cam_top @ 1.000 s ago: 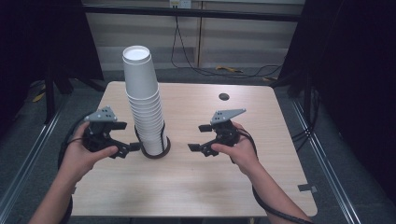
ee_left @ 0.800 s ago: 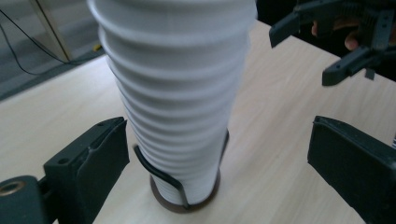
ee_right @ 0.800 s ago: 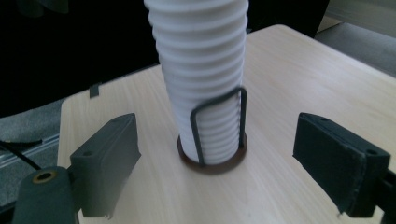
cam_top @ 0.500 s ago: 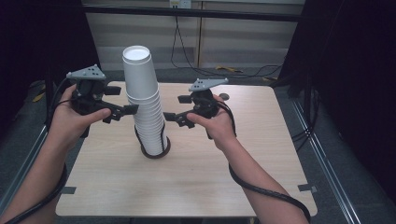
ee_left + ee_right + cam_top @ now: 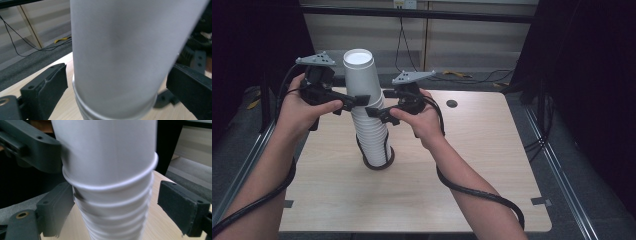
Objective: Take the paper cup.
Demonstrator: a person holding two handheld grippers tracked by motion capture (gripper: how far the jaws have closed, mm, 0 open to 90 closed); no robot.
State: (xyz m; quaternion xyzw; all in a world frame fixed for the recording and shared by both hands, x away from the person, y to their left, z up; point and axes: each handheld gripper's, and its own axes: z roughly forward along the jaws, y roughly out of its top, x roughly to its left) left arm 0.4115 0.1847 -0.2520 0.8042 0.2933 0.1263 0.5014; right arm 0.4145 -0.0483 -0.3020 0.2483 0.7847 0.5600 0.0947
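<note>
High view. 1 tall stack of white paper cups [image 5: 368, 112], nested upside down, stands on a dark ring [image 5: 377, 165] near the left middle of the pale wood-grain counter [image 5: 472, 165]. The left hand-held gripper [image 5: 357, 100] meets the top cup [image 5: 358, 70] from the left; the right hand-held gripper [image 5: 374, 113] meets the stack a little lower from the right. Step in hand, as judged: bracketing the stack to pull off the top cup. The next move calls for the left jaws to close on the top cup alone, the right to hold the cups beneath steady, then a straight lift.

Left gripper view. The top cup [image 5: 120, 55] has a smooth matte paper wall, tapered, with a rolled rim at its lower edge. The black, blocky jaws have just been opening and stand spread on either side of the cup, the left one clear of it by a gap.

Right gripper view. The cup rims [image 5: 112, 202] form a tight set of stacked white rings, thin and easily crushed. The jaws have just been opening a little; the flat rubbery pads [image 5: 182, 207] stand spread, the right one clearly apart from the stack, so nothing is pinched.
</note>
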